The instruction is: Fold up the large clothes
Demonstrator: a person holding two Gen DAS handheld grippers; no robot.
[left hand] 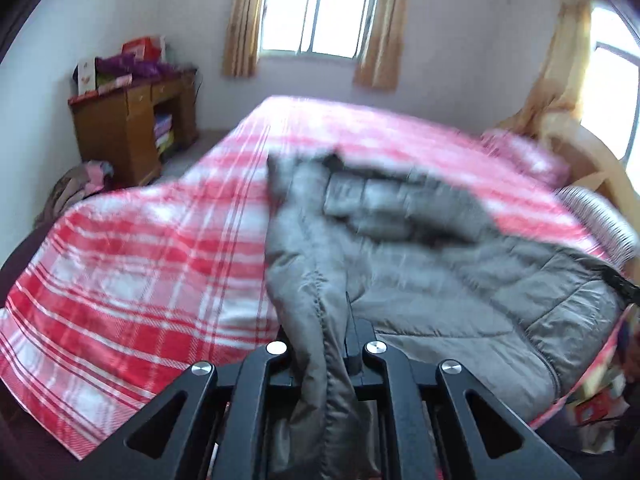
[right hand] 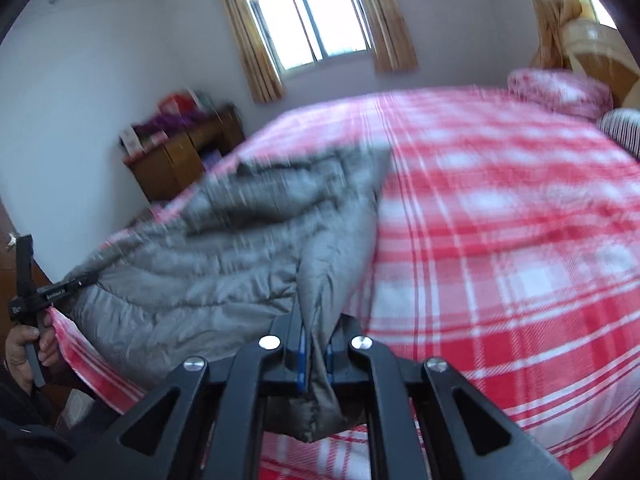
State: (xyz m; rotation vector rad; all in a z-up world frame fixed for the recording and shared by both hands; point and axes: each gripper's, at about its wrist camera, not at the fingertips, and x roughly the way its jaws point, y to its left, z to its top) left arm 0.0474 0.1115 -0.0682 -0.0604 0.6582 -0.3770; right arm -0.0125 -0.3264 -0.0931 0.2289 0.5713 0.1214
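Observation:
A grey quilted jacket (left hand: 432,280) lies spread over the near side of a bed with a red and white plaid sheet (left hand: 152,264). My left gripper (left hand: 320,344) is shut on the jacket's near edge, and the fabric hangs down between its fingers. My right gripper (right hand: 316,344) is shut on another part of the jacket's edge (right hand: 328,264), with a fold of cloth hanging below the jaws. In the right wrist view the jacket (right hand: 192,264) stretches left to the left gripper (right hand: 72,284), held in a hand. The far parts of the jacket are blurred.
A wooden desk (left hand: 128,128) with boxes stands by the far left wall. Pillows (left hand: 528,156) and a wooden headboard (left hand: 600,168) are at the right end of the bed. A curtained window (left hand: 316,12) is behind. The plaid sheet (right hand: 500,240) fills the right side.

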